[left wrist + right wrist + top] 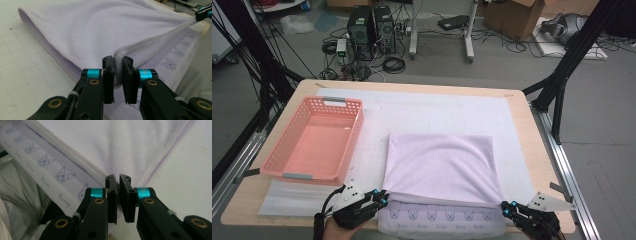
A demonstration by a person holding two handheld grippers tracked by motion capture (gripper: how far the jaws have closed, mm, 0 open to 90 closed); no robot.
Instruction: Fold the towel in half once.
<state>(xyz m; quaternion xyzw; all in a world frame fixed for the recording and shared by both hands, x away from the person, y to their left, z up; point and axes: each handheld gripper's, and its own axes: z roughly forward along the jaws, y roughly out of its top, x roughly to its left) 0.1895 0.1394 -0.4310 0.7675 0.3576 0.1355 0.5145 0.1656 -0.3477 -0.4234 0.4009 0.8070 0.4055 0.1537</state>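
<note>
Both grippers pinched the pillowcase's hem: right gripper clamped tight, left gripper looser; beside the basket, that corner could slip free.

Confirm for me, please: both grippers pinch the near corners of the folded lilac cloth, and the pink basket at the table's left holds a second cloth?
Not quite: the pink basket is empty, as the high view shows. The left gripper and right gripper do pinch the lilac cloth.

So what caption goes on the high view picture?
Two hand-held grippers, left and right, pinch the lilac cloth beside a pink basket.
</note>
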